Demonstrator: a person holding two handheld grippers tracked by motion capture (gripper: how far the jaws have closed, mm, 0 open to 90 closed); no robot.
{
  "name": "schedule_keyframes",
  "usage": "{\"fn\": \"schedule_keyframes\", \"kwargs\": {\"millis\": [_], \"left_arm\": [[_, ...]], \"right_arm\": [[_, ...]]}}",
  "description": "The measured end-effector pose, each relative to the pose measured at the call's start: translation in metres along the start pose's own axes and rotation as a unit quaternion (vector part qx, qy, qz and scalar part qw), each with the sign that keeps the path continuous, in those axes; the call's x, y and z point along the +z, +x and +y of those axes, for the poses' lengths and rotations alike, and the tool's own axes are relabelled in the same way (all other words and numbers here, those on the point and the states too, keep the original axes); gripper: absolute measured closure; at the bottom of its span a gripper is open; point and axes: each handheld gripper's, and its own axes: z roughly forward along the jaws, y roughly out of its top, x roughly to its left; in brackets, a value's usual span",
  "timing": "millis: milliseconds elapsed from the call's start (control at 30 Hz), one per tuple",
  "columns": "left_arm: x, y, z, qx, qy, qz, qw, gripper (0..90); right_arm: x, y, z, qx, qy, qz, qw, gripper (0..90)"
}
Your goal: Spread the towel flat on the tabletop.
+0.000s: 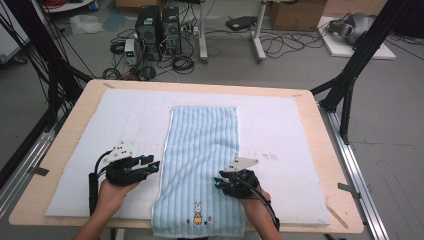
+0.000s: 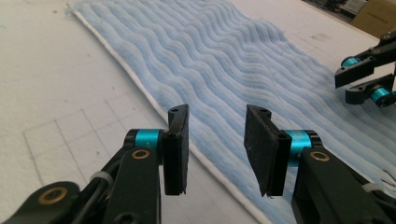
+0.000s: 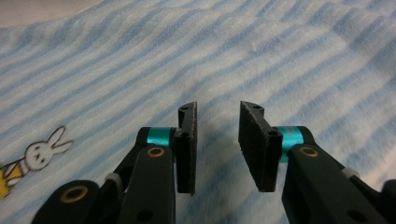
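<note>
High view: left claw (image 1: 156, 164) and right claw (image 1: 217, 183) both apart, empty, seemingly just above blue towel (image 1: 202, 145).

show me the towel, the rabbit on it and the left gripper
towel (image 1: 205, 140), high view, middle of the striped blue cloth
rabbit (image 1: 198, 208), high view, its white body near the towel's near end
left gripper (image 1: 154, 164), high view, between its fingertips at the towel's left edge
</note>
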Motion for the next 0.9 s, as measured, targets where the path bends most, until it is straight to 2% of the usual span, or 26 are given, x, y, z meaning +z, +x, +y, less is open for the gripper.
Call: {"fn": "schedule_keyframes", "kwargs": {"millis": [67, 200, 267, 400, 500, 700, 767, 833, 867, 900], "left_arm": [[0.004, 0.006, 0.003, 0.003, 0.003, 0.003, 1.0, 60.3], [0.009, 0.017, 0.009, -0.006, 0.001, 0.006, 1.0, 58.5], [0.011, 0.022, 0.011, -0.013, 0.0, 0.017, 0.9998, 56.5], [0.013, 0.029, 0.013, -0.018, -0.004, 0.023, 0.9996, 54.4], [0.015, 0.032, 0.013, -0.019, -0.005, 0.024, 0.9995, 54.1], [0.016, 0.034, 0.012, -0.024, -0.003, 0.027, 0.9993, 53.1], [0.019, 0.036, 0.012, -0.027, 0.002, 0.025, 0.9993, 52.7], [0.023, 0.037, 0.012, -0.031, 0.012, 0.02, 0.9992, 51.5], [0.026, 0.037, 0.013, -0.033, 0.017, 0.017, 0.9992, 50.9], [0.029, 0.037, 0.014, -0.033, 0.02, 0.016, 0.9991, 50.6]], "right_arm": [[0.006, -0.002, 0.002, -0.005, 0.006, 0.004, 1.0, 70.5], [0.014, -0.007, 0.003, -0.017, 0.025, 0.009, 0.9995, 75.2], [0.015, -0.007, 0.003, -0.016, 0.026, 0.017, 0.9994, 79.3], [0.012, -0.007, 0.001, -0.013, 0.03, 0.03, 0.999, 84.9], [0.007, -0.01, -0.003, -0.003, 0.036, 0.05, 0.9981, 85.2], [-0.006, -0.009, -0.01, -0.004, 0.057, 0.082, 0.995, 85.0], [-0.01, -0.011, -0.011, -0.008, 0.062, 0.093, 0.9938, 80.9], [-0.014, -0.016, -0.012, 0.001, 0.036, 0.092, 0.9951, 75.0], [-0.018, -0.021, -0.012, 0.017, 0.01, 0.093, 0.9955, 72.6], [-0.021, -0.025, -0.012, 0.026, -0.01, 0.081, 0.9964, 70.0]]}}
